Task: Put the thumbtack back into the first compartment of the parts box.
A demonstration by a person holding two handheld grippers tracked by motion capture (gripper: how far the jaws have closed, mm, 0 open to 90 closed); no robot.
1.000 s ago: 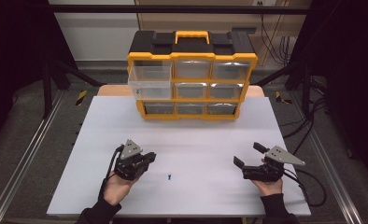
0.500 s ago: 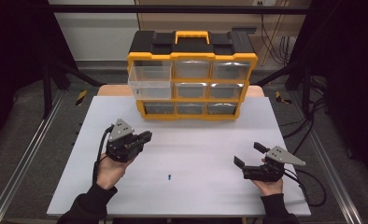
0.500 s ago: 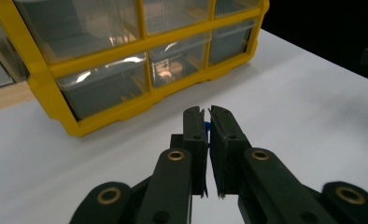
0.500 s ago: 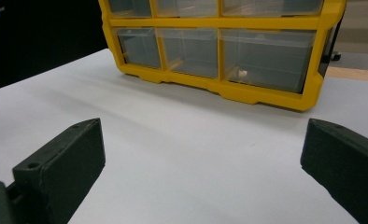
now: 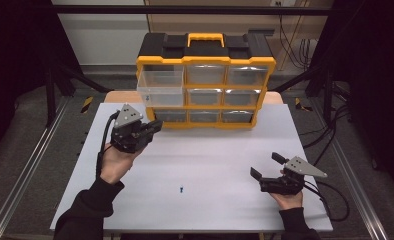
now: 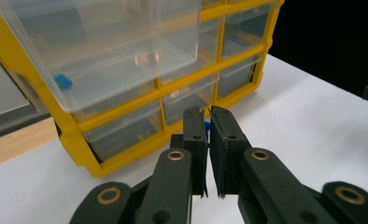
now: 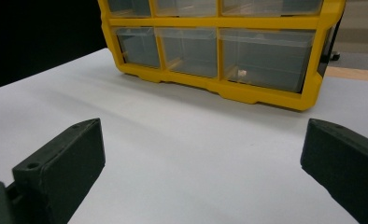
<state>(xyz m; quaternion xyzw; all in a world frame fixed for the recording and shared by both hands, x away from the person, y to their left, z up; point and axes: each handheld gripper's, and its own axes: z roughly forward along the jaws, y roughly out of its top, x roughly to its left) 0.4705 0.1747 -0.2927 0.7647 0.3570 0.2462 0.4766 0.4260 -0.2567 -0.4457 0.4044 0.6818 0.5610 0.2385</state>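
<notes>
Peeking between left tongs (image 6: 208,122), blue bit (image 6: 206,126), hidden overhead.

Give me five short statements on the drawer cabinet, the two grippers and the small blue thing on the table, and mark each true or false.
1. One drawer of the yellow cabinet, at its top left in the high view, is pulled out. True.
2. The right gripper is shut. False: its fingers stand wide apart above bare table.
3. The left gripper is raised close to the cabinet's left side. True.
4. The left gripper is wide open. False: its fingers are nearly together, with a small blue piece showing between them.
5. A small blue item lies on the table between the two hands. True.
</notes>
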